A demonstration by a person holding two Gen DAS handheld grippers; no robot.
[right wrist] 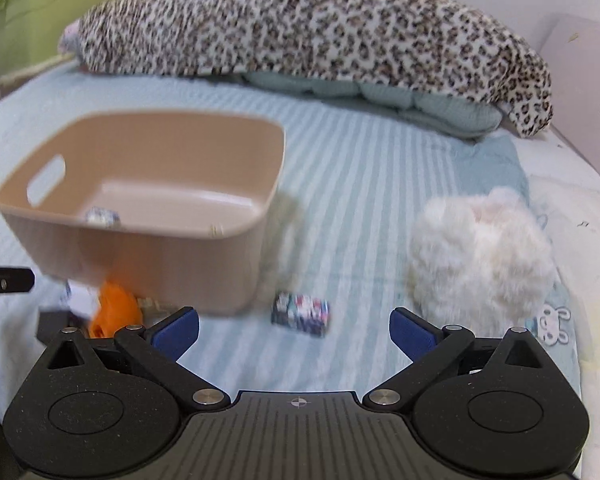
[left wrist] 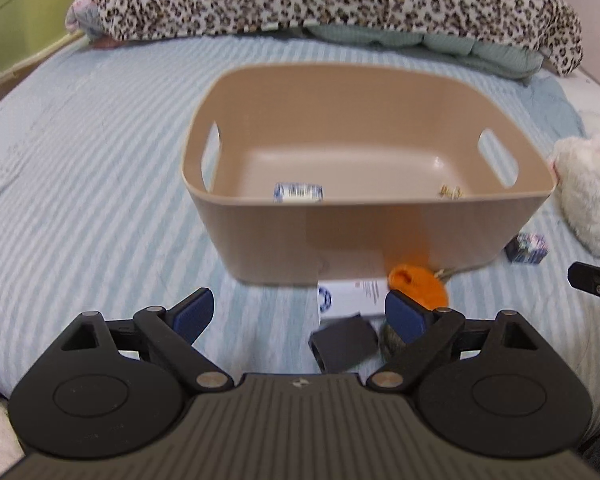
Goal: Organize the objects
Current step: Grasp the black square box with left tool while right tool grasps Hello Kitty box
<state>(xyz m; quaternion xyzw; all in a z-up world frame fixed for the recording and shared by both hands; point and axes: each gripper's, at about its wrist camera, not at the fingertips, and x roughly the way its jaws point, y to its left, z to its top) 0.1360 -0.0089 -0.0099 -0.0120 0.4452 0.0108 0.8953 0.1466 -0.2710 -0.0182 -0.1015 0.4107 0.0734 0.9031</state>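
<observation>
A tan plastic basket (left wrist: 260,236) with handle slots sits on the striped bed; it also shows in the right wrist view (right wrist: 140,248). Inside lie a small blue-white packet (left wrist: 298,192) and a small gold item (left wrist: 451,191). In front of it lie a white box (left wrist: 352,296), an orange object (left wrist: 420,284), a black box (left wrist: 344,344) and a dark patterned small box (right wrist: 301,314). My left gripper (left wrist: 300,314) is open and empty, just short of the white and black boxes. My right gripper (right wrist: 294,330) is open and empty, just before the patterned box.
A fluffy white plush (right wrist: 480,248) lies right of the basket. A leopard-print blanket (right wrist: 300,28) over a teal quilt (right wrist: 420,100) lies across the far side. A green bin (right wrist: 40,12) stands far left. The bed edge is at the right.
</observation>
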